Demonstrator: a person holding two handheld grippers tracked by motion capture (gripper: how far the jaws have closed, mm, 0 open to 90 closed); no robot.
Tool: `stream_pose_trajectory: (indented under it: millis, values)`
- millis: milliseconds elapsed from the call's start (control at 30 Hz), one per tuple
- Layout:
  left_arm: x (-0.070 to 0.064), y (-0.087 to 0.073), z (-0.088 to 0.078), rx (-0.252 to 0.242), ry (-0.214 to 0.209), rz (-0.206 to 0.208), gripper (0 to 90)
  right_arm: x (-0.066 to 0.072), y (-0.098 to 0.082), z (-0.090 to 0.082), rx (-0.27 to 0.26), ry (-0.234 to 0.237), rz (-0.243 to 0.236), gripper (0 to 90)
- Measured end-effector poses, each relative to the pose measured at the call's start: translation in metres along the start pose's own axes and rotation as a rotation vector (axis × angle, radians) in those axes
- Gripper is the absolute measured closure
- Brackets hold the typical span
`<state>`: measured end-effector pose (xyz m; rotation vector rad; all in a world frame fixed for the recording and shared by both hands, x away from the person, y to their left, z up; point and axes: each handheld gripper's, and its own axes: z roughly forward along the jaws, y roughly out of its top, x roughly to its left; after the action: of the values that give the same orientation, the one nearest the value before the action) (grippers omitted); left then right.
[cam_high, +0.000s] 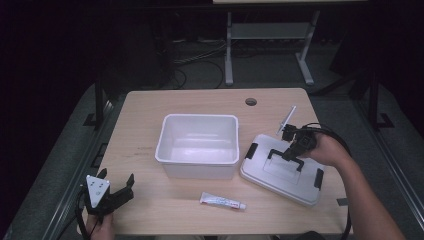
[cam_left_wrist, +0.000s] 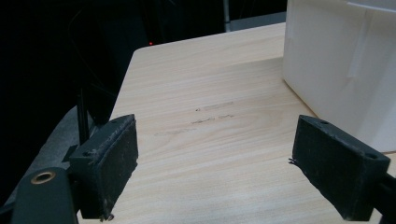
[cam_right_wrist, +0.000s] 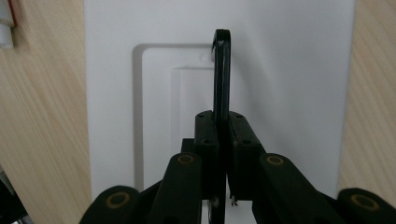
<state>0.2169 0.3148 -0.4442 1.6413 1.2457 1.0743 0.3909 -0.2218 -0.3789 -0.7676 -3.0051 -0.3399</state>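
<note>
Lid (cam_high: 280, 175): lies flat on the table (cam_high: 150, 115), just right of the bin (cam_high: 198, 145), turned a little askew to the table edge.
Handle (cam_right_wrist: 222, 70): black, stands up from the lid's middle; its long axis runs along the lid's length.
Right gripper (cam_high: 291, 151): over the lid's middle, jaws clamped together on the handle, pads pressing both its sides; in the right gripper view the handle runs straight out from between the pads.
Left gripper (cam_high: 117, 187): at the near left corner of the table, jaws wide apart with nothing between them, well apart from the lid.
Bin: open and empty, to the lid's left.
Tube (cam_high: 222, 201): lies in front of the bin, apart from both grippers.
Key relation: the bin lies left of the held lid, so the lid likely has to travel leftward and square up with the rim; the right hand has it.
</note>
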Motion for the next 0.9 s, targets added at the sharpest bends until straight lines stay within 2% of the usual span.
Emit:
stream_pose_trajectory:
  millis: [200,500,533,900]
  values:
    - [-0.0008,0.0002,0.0,0.001,-0.002,0.004,13.6,-0.0006,-0.0011,0.0078,-0.001,0.005,0.008,83.5]
    - [-0.001,0.0002,-0.0002,-0.001,-0.002,0.003,13.5,-0.0009,-0.0024,0.0083,-0.012,0.013,0.018,82.9]
    - [-0.001,0.0002,-0.0003,-0.002,-0.003,0.003,13.6,-0.0004,-0.0024,0.0084,-0.009,0.014,0.018,80.2]
    - [-0.0013,0.0003,-0.0007,-0.003,-0.003,0.002,13.5,0.0038,-0.0026,0.0053,-0.016,0.004,0.021,75.0]
